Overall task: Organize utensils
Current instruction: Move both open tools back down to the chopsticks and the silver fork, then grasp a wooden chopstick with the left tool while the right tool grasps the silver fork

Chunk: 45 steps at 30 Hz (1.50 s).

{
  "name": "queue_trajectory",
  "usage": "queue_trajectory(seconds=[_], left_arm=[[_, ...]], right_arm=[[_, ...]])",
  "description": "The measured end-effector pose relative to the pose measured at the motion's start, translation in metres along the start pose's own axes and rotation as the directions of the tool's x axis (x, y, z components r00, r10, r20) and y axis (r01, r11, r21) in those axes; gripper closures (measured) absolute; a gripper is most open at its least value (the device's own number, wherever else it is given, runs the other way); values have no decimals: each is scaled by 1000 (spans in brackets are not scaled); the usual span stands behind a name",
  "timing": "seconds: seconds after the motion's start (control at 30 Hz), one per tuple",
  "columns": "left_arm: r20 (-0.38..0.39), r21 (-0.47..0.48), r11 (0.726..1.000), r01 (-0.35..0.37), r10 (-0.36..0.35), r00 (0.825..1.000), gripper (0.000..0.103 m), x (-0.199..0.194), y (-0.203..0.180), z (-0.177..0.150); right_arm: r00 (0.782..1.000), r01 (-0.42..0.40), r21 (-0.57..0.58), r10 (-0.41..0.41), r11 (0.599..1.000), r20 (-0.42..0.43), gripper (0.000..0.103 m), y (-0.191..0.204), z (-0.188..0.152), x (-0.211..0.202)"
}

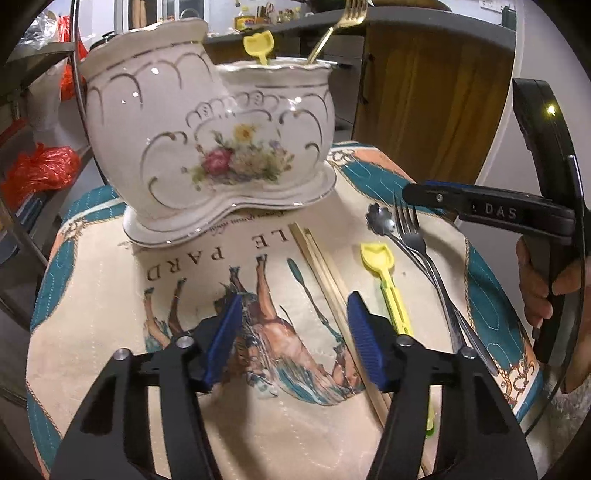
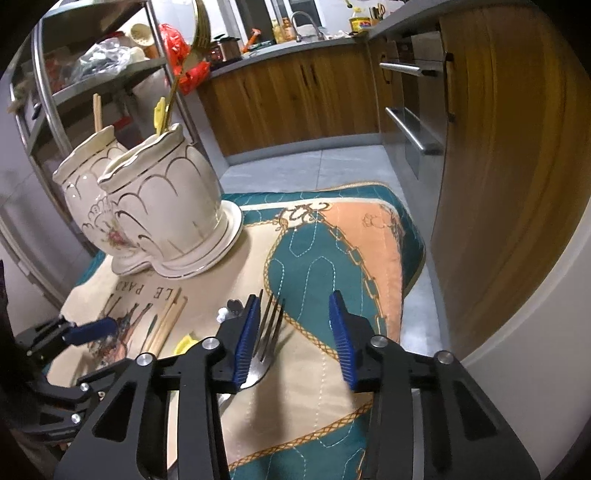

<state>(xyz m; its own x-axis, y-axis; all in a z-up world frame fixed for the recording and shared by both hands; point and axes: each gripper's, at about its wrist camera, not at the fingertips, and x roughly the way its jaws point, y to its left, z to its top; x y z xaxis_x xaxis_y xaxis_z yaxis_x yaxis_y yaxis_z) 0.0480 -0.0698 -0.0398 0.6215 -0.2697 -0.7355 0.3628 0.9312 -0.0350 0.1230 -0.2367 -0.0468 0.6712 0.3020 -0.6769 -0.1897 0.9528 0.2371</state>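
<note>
holder (image 1: pixel 207 147): white ceramic, two joined cups with gold scallop lines and a painted flower bunch, standing upright on its own saucer-like base at the far side of the printed cloth.
gold fork (image 1: pixel 334 27): upright in the holder's lower cup, tines up, leaning.
yellow spoon in cup (image 1: pixel 259 46): plastic, scoop end up, beside the gold fork.
chopsticks in cup (image 2: pixel 97 112): tips stick up from the taller cup.
loose chopsticks (image 1: pixel 325 280): pale wooden pair lying flat side by side on the cloth.
yellow spoon (image 1: pixel 384 280): flat, just beside the loose chopsticks.
steel fork (image 1: pixel 413 236): flat, tines toward the holder.
flower spoon (image 1: pixel 380 221): steel, flower-shaped bowl, touching the steel fork.
</note>
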Motion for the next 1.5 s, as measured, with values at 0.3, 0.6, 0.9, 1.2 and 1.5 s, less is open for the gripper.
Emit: queue_trajectory(seconds=[0.3, 0.6, 0.9, 1.2, 1.5], left_arm=[[-6, -6, 1000, 7, -7, 1000, 60, 1, 2, 2], [-20, -2, 1000, 22, -22, 1000, 72, 0, 0, 1], [-25, -18, 999, 46, -46, 999, 77, 5, 2, 5], [-19, 10, 1000, 15, -14, 1000, 93, 12, 1, 13], [120, 66, 997, 44, -51, 991, 99, -19, 6, 6]], right_arm=[[998, -39, -6, 39, 999, -39, 66, 1, -2, 8], [997, -66, -10, 66, 998, -49, 72, 1, -2, 10], [993, -96, -11, 95, 995, -65, 78, 3, -3, 12], [990, -133, 28, 134, 991, -50, 97, -1, -2, 7], [980, -129, -82, 139, 988, 143, 100, 22, 3, -44]])
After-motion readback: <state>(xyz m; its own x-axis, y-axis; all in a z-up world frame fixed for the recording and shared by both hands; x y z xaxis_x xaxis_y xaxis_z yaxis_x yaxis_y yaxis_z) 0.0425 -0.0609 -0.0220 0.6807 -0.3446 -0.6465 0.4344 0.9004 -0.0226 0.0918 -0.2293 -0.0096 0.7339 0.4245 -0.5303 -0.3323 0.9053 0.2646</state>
